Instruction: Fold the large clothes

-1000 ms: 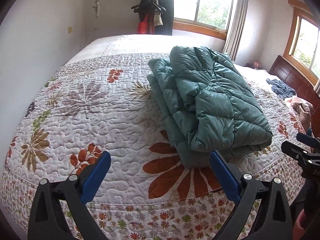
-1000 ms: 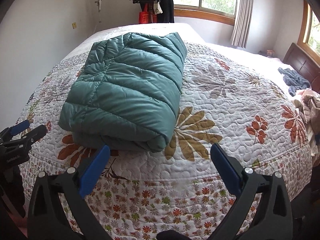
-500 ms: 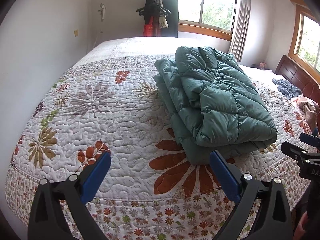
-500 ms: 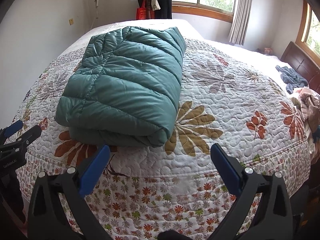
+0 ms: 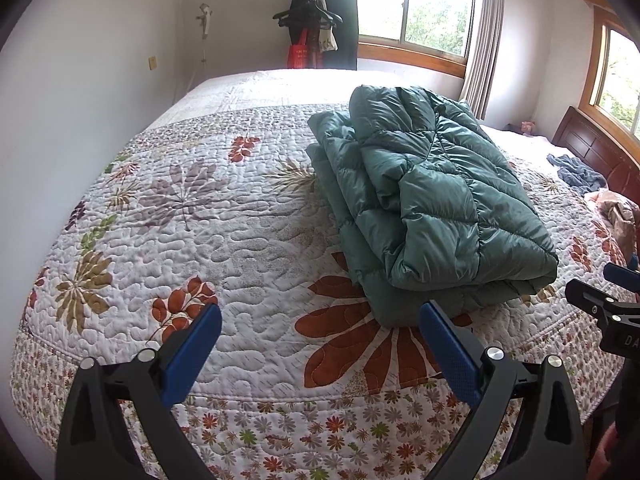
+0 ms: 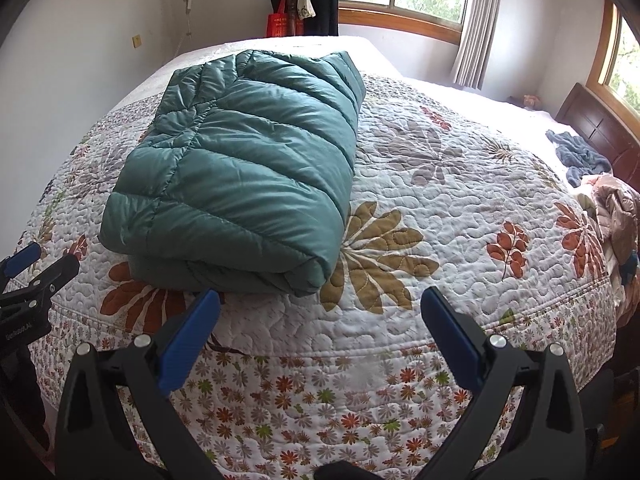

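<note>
There it was, the green puffer jacket, folded into a thick bundle on the quilted bed, near the front edge and left of my right fingers. Both sets of fingers were spread wide and held nothing; my left fingers hung above the quilt just short of the bundle's near corner. From the left side the stacked layers looked uneven, the lower ones poking out past the top fold. I judged the fold itself done, so doing this well meant a light tidy: nudging those stray edges flush and pressing the puffy top flat without dragging the slippery fabric. Other clothes lay well apart by the headboard.
</note>
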A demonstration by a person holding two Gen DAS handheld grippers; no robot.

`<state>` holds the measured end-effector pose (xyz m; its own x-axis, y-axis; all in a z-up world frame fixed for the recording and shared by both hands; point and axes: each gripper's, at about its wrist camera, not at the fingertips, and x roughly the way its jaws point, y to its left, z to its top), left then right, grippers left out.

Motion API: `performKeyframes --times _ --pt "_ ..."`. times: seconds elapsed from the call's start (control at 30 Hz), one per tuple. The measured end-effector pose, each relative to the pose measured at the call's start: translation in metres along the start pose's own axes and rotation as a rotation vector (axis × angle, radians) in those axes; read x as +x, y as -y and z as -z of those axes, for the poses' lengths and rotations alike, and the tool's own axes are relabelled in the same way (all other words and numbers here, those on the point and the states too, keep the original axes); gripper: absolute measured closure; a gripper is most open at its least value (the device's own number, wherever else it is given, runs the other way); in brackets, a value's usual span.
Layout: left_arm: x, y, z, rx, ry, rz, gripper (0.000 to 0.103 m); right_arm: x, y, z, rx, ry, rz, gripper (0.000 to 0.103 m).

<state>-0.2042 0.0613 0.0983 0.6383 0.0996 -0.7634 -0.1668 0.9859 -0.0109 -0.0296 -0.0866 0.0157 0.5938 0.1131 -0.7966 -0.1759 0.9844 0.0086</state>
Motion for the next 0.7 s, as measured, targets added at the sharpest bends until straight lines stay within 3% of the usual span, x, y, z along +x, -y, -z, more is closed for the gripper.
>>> performKeyframes --times 0.7 --pt "0.0039 -0.0003 0.0004 -0.006 -0.007 -0.007 0.004 0.0046 0.0022 -0.0013 -0.002 -0.010 -0.001 0.003"
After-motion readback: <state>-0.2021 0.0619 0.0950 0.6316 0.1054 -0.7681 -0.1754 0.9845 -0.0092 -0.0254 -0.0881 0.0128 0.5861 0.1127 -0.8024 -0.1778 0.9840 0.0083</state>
